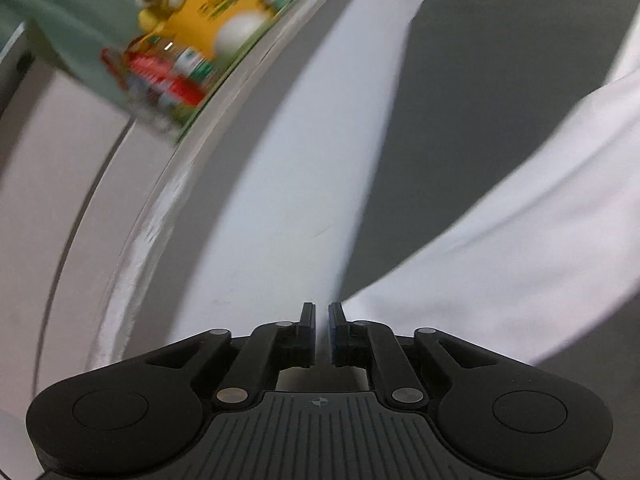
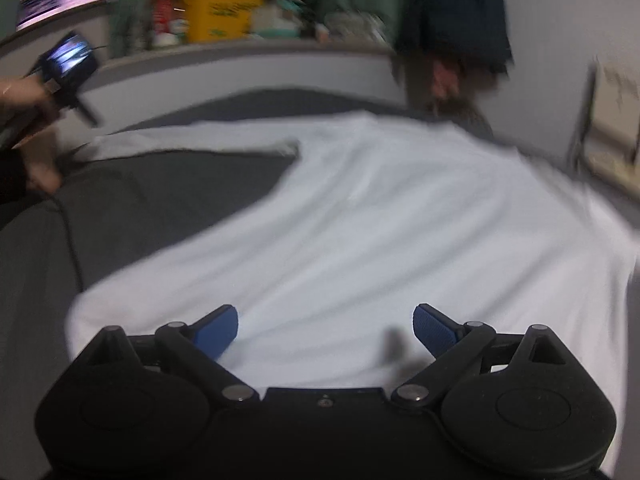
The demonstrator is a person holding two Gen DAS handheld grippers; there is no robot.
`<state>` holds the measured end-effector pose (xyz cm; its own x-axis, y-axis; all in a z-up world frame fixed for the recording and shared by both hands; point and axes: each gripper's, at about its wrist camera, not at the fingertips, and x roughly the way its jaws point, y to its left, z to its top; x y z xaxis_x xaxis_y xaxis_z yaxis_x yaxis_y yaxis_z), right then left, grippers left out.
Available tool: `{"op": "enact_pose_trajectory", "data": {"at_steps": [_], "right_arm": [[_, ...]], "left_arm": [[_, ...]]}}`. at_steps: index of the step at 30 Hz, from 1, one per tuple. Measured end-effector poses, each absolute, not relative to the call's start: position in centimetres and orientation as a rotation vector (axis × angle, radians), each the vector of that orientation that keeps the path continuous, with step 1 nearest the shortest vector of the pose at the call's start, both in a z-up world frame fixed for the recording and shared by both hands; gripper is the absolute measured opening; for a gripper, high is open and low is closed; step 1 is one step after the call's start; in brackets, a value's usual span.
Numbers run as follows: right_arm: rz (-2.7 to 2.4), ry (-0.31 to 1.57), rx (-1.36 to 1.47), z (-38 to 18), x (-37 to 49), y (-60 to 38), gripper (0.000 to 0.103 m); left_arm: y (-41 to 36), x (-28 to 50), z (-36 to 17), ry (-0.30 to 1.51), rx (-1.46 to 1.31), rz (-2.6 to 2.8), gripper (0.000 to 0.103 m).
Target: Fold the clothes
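One white shirt (image 2: pixel 400 216) spread flat, sleeve extended.

One white garment (image 2: pixel 380 216), two grippers, one yellow box (image 2: pixel 222 16), one grey table (image 2: pixel 160 200).

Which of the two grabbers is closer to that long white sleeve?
Left. The left gripper sits right at the sleeve, nearly shut on its end. The right gripper hovers open over the shirt's body.
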<state>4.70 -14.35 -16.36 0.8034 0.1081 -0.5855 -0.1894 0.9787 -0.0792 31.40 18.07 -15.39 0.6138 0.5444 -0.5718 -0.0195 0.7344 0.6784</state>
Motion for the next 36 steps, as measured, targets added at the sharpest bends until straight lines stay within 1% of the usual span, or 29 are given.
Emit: {"op": "enact_pose_trajectory", "data": {"at_steps": [1, 2, 4, 7, 10, 11, 12, 13, 14, 15, 17, 21, 24, 25, 27, 28, 29, 31, 33, 34, 35, 36], "right_arm": [[0.206, 0.586, -0.196, -15.6, 4.0, -13.3, 0.093], [0.257, 0.559, -0.251, -15.0, 3.4, -12.3, 0.088], [0.387, 0.54, -0.335, -14.1, 1.9, -10.0, 0.085], [0.45, 0.481, -0.528, -14.2, -0.5, -5.2, 0.085], [0.387, 0.446, -0.738, -16.2, -0.8, -0.9, 0.085], [0.367, 0.471, -0.768, -16.8, -0.3, -0.4, 0.077], [0.347, 0.496, -0.797, -17.5, 0.3, 0.2, 0.048], [0.325, 0.525, -0.802, -17.9, 0.8, 0.4, 0.031], [0.298, 0.57, -0.722, -17.3, 1.7, -0.6, 0.011], [0.267, 0.609, -0.624, -16.8, 2.4, -2.0, 0.011], [0.176, 0.652, -0.293, -15.7, 3.1, -7.6, 0.011], [-0.009, 0.699, 0.355, -13.8, 4.5, -18.6, 0.011], [-0.085, 0.749, 0.557, -15.9, 4.2, -23.2, 0.012], [-0.087, 0.755, 0.587, -16.4, 3.8, -23.8, 0.013], [-0.091, 0.767, 0.649, -17.4, 3.1, -25.1, 0.024], [-0.092, 0.771, 0.675, -17.9, 2.7, -25.7, 0.025], [-0.087, 0.766, 0.684, -18.0, 2.5, -25.8, 0.028], [-0.079, 0.752, 0.691, -17.7, 2.3, -25.8, 0.031], [-0.07, 0.727, 0.604, -16.6, 1.9, -25.6, 0.044], [-0.063, 0.715, 0.548, -16.1, 1.8, -25.3, 0.047], [-0.056, 0.705, 0.491, -15.6, 1.8, -25.0, 0.054], [-0.049, 0.699, 0.431, -15.1, 2.1, -24.6, 0.056]], "left_arm": [[16.9, 30.6, -14.8, 0.843, 0.649, 0.302, 0.032], [15.8, 29.8, -14.2, 0.827, 0.613, 0.248, 0.064], [13.2, 27.6, -12.9, 0.778, 0.545, 0.125, 0.095], [8.6, 23.7, -11.8, 0.79, 0.502, -0.104, 0.095], [4.6, 20.3, -11.4, 0.844, 0.485, -0.306, 0.095], [3.6, 19.5, -11.2, 0.855, 0.493, -0.369, 0.095], [2.5, 18.1, -11.0, 0.862, 0.515, -0.422, 0.095], [1.6, 16.8, -10.5, 0.865, 0.552, -0.458, 0.095], [1.0, 15.5, -9.7, 0.856, 0.579, -0.466, 0.095], [0.4, 14.3, -8.8, 0.847, 0.603, -0.472, 0.095], [0.7, 12.4, -6.3, 0.825, 0.599, -0.454, 0.095], [4.2, 9.4, -0.3, 0.833, 0.386, -0.429, 0.095], [6.2, 6.9, 3.1, 0.916, 0.112, -0.52, 0.095], [6.8, 6.2, 4.1, 0.94, 0.022, -0.551, 0.095], [7.4, 4.6, 5.1, 0.957, -0.114, -0.586, 0.095], [7.5, 3.8, 5.2, 0.962, -0.171, -0.591, 0.096], [7.3, 3.4, 4.3, 0.97, -0.203, -0.578, 0.101], [6.3, 2.5, 1.6, 0.986, -0.237, -0.518, 0.102], [5.4, 1.5, -1.6, 0.999, -0.276, -0.42, 0.102], [5.0, 1.1, -3.2, 1.003, -0.304, -0.364, 0.102], [4.7, 0.5, -4.2, 1.004, -0.332, -0.321, 0.102], [5.0, -0.3, -3.2, 0.99, -0.365, -0.332, 0.102]]}}
